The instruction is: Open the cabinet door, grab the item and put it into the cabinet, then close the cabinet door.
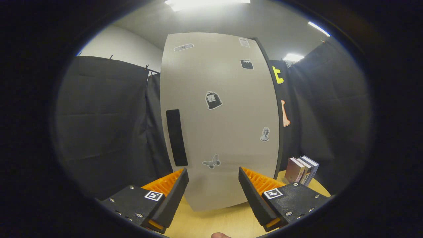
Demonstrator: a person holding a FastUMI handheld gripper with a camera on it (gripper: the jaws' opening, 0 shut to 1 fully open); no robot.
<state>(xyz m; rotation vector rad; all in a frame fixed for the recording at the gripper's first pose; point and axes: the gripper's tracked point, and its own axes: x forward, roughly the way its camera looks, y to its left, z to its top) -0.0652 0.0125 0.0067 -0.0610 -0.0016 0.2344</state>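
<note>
A tall pale grey cabinet [224, 109] stands on the wooden table just ahead of my fingers, its door shut and dotted with small stickers. A black vertical handle strip [176, 137] runs down the door's left side, a little above and beyond my left fingertip. Three upright books [301, 170] stand on the table to the right of the cabinet, beyond my right finger. My gripper [213, 175] is open, with nothing between its fingers, and points at the lower part of the door.
The light wooden table [224, 221] stretches under the fingers up to the cabinet's base. Black cloth walls close the booth behind and on both sides. A fingertip of a person shows at the very front of the table.
</note>
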